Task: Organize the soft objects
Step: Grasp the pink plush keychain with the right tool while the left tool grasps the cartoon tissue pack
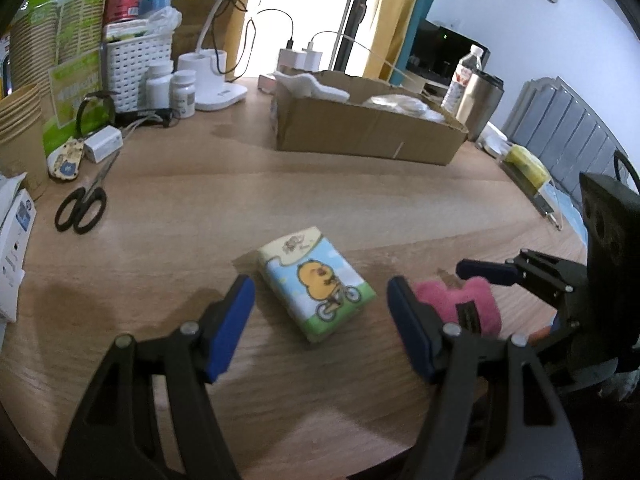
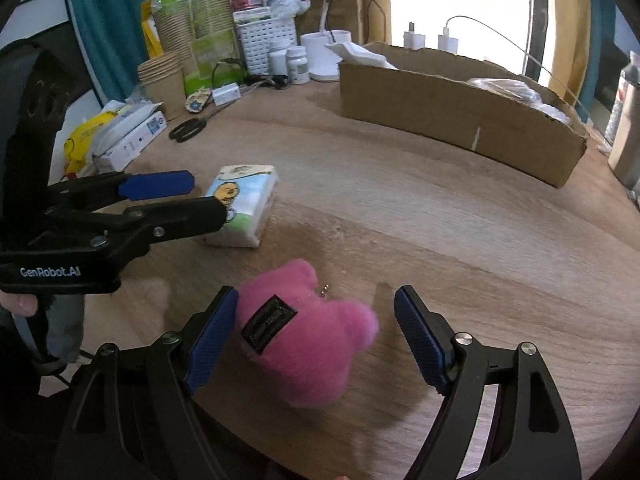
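Note:
A tissue pack (image 1: 316,282) printed with a yellow chick lies on the wooden table (image 1: 320,200). My left gripper (image 1: 320,312) is open, its fingers on either side of the pack's near end. A pink plush toy (image 2: 308,338) with a black label lies on the table between the open fingers of my right gripper (image 2: 316,340); the left pad touches it, the right pad is apart. The plush (image 1: 460,304) and right gripper also show in the left wrist view. The pack (image 2: 244,204) and left gripper (image 2: 188,196) show in the right wrist view.
A long cardboard box (image 1: 368,128) holding white soft items stands at the back. Scissors (image 1: 82,208), paper cups (image 1: 20,136), pill bottles (image 1: 182,92), a white basket (image 1: 136,68), chargers and a lamp base crowd the left. A steel tumbler (image 1: 478,104) stands right.

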Demonstrator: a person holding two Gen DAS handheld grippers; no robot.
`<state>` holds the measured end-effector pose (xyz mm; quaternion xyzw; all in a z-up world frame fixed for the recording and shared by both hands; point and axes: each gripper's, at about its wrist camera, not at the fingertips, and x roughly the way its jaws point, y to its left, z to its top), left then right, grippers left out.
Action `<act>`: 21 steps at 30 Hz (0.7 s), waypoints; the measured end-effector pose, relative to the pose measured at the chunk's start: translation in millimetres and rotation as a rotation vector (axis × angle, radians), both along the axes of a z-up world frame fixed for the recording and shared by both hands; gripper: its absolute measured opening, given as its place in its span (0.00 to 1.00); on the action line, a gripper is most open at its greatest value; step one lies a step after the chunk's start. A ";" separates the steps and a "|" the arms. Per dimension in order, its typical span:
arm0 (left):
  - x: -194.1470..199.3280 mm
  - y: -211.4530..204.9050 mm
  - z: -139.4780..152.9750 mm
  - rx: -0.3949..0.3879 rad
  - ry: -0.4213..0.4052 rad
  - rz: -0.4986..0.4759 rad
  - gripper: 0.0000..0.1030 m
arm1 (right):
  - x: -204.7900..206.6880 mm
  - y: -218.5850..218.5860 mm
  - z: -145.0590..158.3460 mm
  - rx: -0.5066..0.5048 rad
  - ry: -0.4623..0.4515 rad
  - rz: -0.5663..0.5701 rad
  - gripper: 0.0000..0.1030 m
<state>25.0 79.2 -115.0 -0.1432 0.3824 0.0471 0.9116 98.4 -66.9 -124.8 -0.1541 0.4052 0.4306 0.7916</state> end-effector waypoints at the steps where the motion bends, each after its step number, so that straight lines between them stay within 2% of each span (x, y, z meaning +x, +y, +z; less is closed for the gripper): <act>1: 1.7 -0.8 -0.6 0.000 0.001 -0.003 0.68 | 1.1 -1.3 0.4 -0.001 -0.003 -0.006 0.74; 4: 6.8 -3.0 -3.7 -0.005 0.011 -0.008 0.68 | 7.4 -5.3 -0.3 -0.005 -0.005 -0.035 0.64; 6: 10.8 -4.8 -5.8 -0.009 0.020 -0.008 0.68 | 12.1 -7.2 -1.2 -0.011 -0.006 -0.051 0.52; 21: 38.2 -10.9 -16.1 0.027 0.092 -0.007 0.68 | 38.9 -24.0 2.8 0.007 -0.043 -0.133 0.40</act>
